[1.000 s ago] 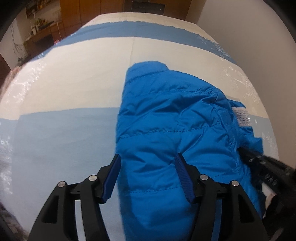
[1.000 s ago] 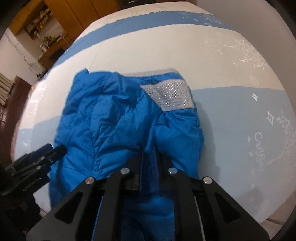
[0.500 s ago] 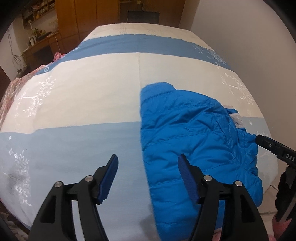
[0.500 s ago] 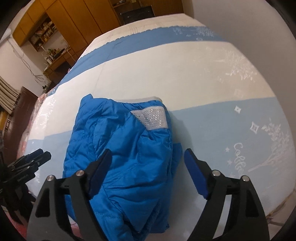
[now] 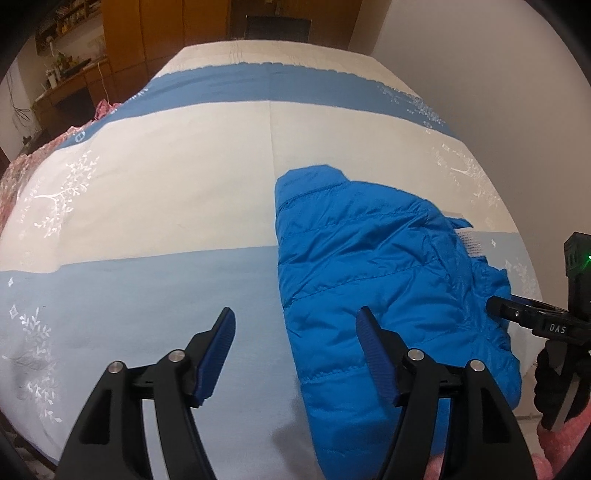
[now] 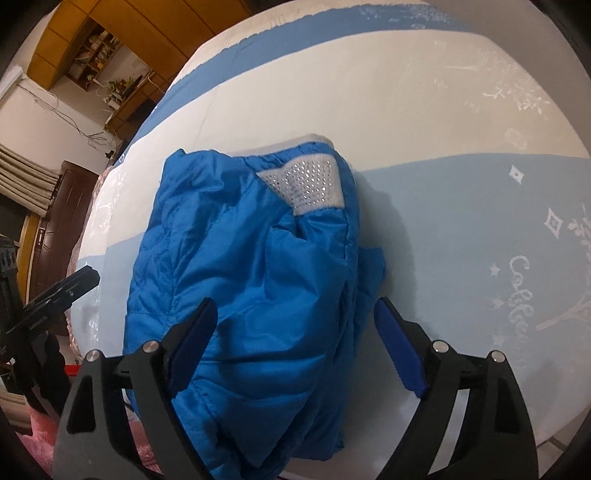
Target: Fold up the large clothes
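A bright blue puffer jacket (image 5: 373, 266) lies folded in a compact bundle on the bed, near its front right corner. In the right wrist view the jacket (image 6: 251, 273) shows a grey-white studded cuff (image 6: 310, 182) on top. My left gripper (image 5: 295, 343) is open and empty, held above the jacket's left edge. My right gripper (image 6: 295, 336) is open and empty, above the jacket's near part. Each gripper shows at the edge of the other's view.
The bed carries a blue and cream striped sheet (image 5: 166, 184) with white prints. A white wall (image 5: 480, 55) runs along the bed's right side. Wooden cabinets (image 5: 147, 29) and a cluttered desk (image 5: 66, 85) stand at the far left. Pink cloth (image 5: 22, 173) lies at the bed's left edge.
My right gripper has opened and let go of the jacket. Both grippers have drawn back and up from it. The jacket stays folded on the bed.
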Action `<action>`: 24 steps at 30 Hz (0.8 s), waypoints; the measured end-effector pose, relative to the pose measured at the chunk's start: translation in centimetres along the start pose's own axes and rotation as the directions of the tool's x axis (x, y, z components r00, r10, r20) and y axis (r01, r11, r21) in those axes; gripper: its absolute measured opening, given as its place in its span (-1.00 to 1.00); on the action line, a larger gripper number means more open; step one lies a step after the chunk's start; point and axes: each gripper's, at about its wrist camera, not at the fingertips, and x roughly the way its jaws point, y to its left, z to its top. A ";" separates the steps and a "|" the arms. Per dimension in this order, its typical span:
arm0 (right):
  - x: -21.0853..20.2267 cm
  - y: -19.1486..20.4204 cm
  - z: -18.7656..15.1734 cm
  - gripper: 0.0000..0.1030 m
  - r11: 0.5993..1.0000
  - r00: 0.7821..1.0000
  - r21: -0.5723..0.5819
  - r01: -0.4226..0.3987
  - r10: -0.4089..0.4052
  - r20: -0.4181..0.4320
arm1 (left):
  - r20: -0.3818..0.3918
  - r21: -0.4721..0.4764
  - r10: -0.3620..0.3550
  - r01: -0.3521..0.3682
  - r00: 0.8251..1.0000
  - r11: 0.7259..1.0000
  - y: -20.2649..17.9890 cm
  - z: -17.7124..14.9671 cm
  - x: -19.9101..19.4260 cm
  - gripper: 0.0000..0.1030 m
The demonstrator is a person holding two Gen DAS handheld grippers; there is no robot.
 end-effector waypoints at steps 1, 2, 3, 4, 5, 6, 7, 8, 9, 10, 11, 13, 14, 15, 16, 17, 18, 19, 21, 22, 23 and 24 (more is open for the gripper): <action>0.1 -0.2 0.0 0.69 1.000 1.000 0.006 -0.010 0.010 -0.005 | -0.009 -0.004 -0.002 0.002 1.000 1.000 0.1 0.0 0.3 0.32; 0.3 -0.5 0.0 0.69 1.000 1.000 0.015 -0.021 0.021 -0.011 | -0.019 -0.007 -0.010 0.010 1.000 1.000 0.3 0.1 0.7 0.32; 0.4 -0.7 -0.1 0.69 0.999 0.999 0.023 -0.037 0.037 -0.018 | -0.036 -0.014 -0.024 0.024 0.999 1.000 0.5 0.1 1.2 0.32; 0.8 -1.1 -0.1 0.70 0.998 0.998 0.033 -0.060 0.061 -0.033 | -0.050 -0.023 -0.034 0.033 0.998 0.999 0.7 0.1 1.6 0.32; 1.0 -1.3 -0.1 0.71 0.997 0.997 0.039 -0.069 0.070 -0.040 | -0.060 -0.029 -0.047 0.045 0.997 0.999 0.9 0.0 2.1 0.32; 1.3 -1.5 -0.2 0.71 0.996 0.995 0.045 -0.080 0.082 -0.053 | -0.069 -0.032 -0.057 0.055 0.996 0.998 1.1 0.0 2.4 0.33; 1.4 -1.7 -0.3 0.73 0.995 0.994 0.050 -0.088 0.091 -0.059 | -0.082 -0.039 -0.078 0.075 0.994 0.996 1.3 -0.1 2.8 0.34; 1.6 -1.8 -0.3 0.74 0.994 0.993 0.055 -0.096 0.099 -0.064 | -0.091 -0.043 -0.098 0.094 0.991 0.995 1.5 -0.2 3.2 0.35; 1.8 -2.0 -0.4 0.74 0.992 0.991 0.060 -0.107 0.111 -0.069 | -0.108 -0.054 -0.127 0.122 0.986 0.991 1.9 -0.4 3.8 0.37; 2.0 -2.2 -0.5 0.75 0.990 0.989 0.069 -0.126 0.131 -0.075 | -0.123 -0.063 -0.164 0.157 0.979 0.985 2.2 -0.6 4.3 0.40; 2.1 -2.4 -0.6 0.76 0.987 0.986 0.076 -0.142 0.148 -0.079 | -0.131 -0.071 -0.201 0.193 0.971 0.979 2.4 -0.8 4.6 0.42; 2.5 -3.0 -0.8 0.78 0.979 0.978 0.097 -0.178 0.186 -0.088 | -0.157 -0.112 -0.302 0.287 0.940 0.951 3.1 -1.4 5.8 0.48; 2.7 -3.2 -0.9 0.79 0.975 0.975 0.106 -0.194 0.204 -0.093 | -0.160 -0.124 -0.328 0.310 0.931 0.942 3.3 -1.6 6.2 0.51; 2.9 -3.4 -1.0 0.80 0.971 0.970 0.116 -0.211 0.223 -0.099 | -0.164 -0.143 -0.352 0.331 0.921 0.933 3.7 -1.8 6.7 0.55; 3.2 -3.7 -1.2 0.80 0.964 0.963 0.132 -0.233 0.247 -0.105 | -0.164 -0.162 -0.386 0.361 0.908 0.918 4.0 -2.0 7.2 0.60; 3.4 -4.1 -1.4 0.80 0.956 0.956 0.148 -0.254 0.271 -0.108 | -0.170 -0.193 -0.423 0.391 0.890 0.900 4.4 -2.2 7.7 0.62; 3.7 -4.4 -1.7 0.80 0.943 0.944 0.169 -0.288 0.309 -0.112 | -0.173 -0.224 -0.454 0.414 0.874 0.882 4.8 -2.4 8.2 0.65; 3.9 -4.6 -1.9 0.83 0.930 0.932 0.185 -0.319 0.343 -0.115 | -0.174 -0.248 -0.490 0.443 0.854 0.861 5.0 -2.7 8.6 0.67; 4.2 -4.9 -2.3 0.84 0.913 0.918 0.204 -0.352 0.380 -0.116 | -0.172 -0.295 -0.552 0.492 0.816 0.819 5.2 -3.2 9.4 0.67; 4.5 -5.0 -2.6 0.85 0.904 0.909 0.215 -0.370 0.400 -0.117 | -0.169 -0.312 -0.590 0.525 0.789 0.792 5.0 -3.5 9.8 0.67; 4.8 -5.1 -2.8 0.85 0.893 0.900 0.228 -0.388 0.420 -0.114 | -0.170 -0.320 -0.619 0.551 0.767 0.771 4.8 -3.7 10.1 0.67; 4.9 -5.2 -2.9 0.85 0.883 0.893 0.239 -0.403 0.437 -0.108 | -0.175 -0.328 -0.645 0.574 0.744 0.751 4.2 -4.0 10.6 0.74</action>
